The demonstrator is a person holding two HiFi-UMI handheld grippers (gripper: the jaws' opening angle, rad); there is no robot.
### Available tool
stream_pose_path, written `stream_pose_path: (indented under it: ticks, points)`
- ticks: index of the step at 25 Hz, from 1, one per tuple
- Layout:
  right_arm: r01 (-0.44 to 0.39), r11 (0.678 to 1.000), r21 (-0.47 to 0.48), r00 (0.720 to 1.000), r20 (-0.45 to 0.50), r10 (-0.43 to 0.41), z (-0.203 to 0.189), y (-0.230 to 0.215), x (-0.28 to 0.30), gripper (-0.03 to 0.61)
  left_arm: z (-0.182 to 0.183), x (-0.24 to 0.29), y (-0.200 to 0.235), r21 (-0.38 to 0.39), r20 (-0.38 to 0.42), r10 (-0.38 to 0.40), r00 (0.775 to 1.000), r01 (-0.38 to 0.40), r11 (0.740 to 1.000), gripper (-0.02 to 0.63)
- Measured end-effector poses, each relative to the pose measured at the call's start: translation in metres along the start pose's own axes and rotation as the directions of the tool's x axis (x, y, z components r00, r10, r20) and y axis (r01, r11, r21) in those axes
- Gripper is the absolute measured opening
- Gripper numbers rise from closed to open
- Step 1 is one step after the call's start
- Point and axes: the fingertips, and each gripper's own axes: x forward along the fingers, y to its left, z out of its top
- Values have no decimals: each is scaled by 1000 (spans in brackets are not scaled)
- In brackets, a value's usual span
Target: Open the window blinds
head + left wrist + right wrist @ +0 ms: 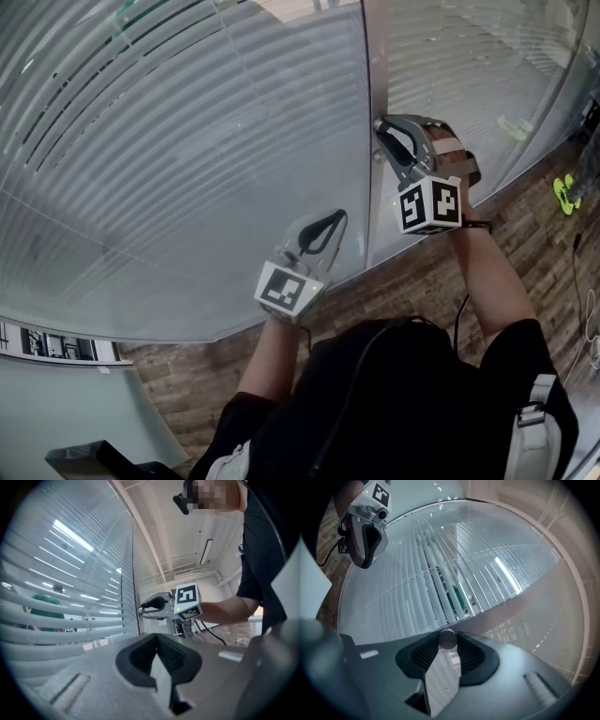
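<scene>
two grippers are up at a glass wall, and the window blinds (187, 141) hang behind the glass, in front of you and to your left. your right gripper (384, 129) is the higher one, its tips at the pale upright frame (375, 56) between two panes. in the right gripper view its jaws (448, 639) are clenched on a small round grey knob (448, 633), which sits right at their tips with a ribbed pad pressing on either side. beyond the knob the slats (454, 573) fan out, and a patch of green shows through the gaps between them.

your left gripper (333, 220) is lower and to the left, just off the glass and well apart from the knob. in the left gripper view its jaws (157, 637) stand together with nothing between them. that view also catches your right gripper (140, 610) from the side, its tips against the frame (136, 573) and its marker cube (187, 601) behind them. the slats (61, 616) on this side are tilted enough to leave slits, and a person in green (44, 603) shows through them on the far side.

from the head view the marker cube (429, 204) of the right gripper and the one (289, 289) of the left both face up at you, and a wood-patterned floor (394, 281) runs along the foot of the glass.
</scene>
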Motion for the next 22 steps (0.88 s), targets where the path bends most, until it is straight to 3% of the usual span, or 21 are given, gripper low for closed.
stream_pose_path:
  ticks: [6, 11, 15, 22]
  points:
    - [-18, 984, 175, 1000, 24, 14, 0, -4, 0, 127, 0, -1, 0, 2, -10, 4, 1000, -4, 1000, 5]
    - [-31, 922, 386, 999, 53, 12, -1, -9, 0, 127, 2, 0, 0, 1, 5, 2, 1000, -2, 1000, 5]
    - [-31, 848, 529, 998, 67, -5, -5, -12, 1, 127, -2, 0, -2, 0, -10, 2, 1000, -2, 1000, 5]
    - [-48, 675, 736, 993, 106, -45, -8, -12, 0, 127, 0, -3, -4, 5, -3, 4, 1000, -4, 1000, 5]
